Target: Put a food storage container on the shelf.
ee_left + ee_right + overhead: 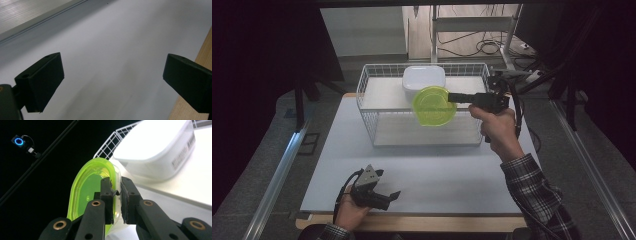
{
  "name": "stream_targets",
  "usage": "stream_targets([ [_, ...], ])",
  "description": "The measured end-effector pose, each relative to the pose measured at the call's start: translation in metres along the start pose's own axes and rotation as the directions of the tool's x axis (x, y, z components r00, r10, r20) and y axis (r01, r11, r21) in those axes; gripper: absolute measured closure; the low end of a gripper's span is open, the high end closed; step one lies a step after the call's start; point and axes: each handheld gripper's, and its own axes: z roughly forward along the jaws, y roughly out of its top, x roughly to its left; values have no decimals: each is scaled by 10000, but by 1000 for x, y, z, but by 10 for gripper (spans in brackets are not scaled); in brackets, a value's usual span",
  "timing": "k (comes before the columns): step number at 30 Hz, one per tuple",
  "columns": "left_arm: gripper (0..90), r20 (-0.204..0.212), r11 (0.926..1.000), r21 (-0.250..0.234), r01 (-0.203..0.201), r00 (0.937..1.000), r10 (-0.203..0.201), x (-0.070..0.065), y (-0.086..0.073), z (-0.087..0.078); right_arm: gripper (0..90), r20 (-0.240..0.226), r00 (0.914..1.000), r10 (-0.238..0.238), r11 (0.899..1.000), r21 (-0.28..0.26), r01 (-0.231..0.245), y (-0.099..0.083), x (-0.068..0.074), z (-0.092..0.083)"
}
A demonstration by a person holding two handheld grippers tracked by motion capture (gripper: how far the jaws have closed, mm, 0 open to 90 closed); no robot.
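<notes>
A white mat (432, 170) is lying on a wooden table (412, 222). Grey floor (267, 145) is spreading around it, with metal rails (277, 180) running along both sides. Black curtains (257, 60) are hanging left and right; cables (484, 47) are trailing behind.

The high view looks forward and down from above the person's side, taking in the whole white table (432, 170) with the wire basket (372, 95) at its far edge. The left gripper view sits low and close over that same table (120, 37) surface, facing along it. The right gripper view looks up at close range at the green bowl (85, 192) and the basket (110, 142), both shared with the high view.
</notes>
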Motion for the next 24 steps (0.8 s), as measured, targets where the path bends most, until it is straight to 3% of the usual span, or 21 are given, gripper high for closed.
stream_targets([
  [11,30,28,10000,41,-10,10000,10,0,0,0,815,47,10000,-24,9993,-379,25,31,17,13],
  [24,30,81,10000,6,21,10000,-21,0,0,-1,815,855,9958,314,9935,-1117,-217,66,20,40],
])
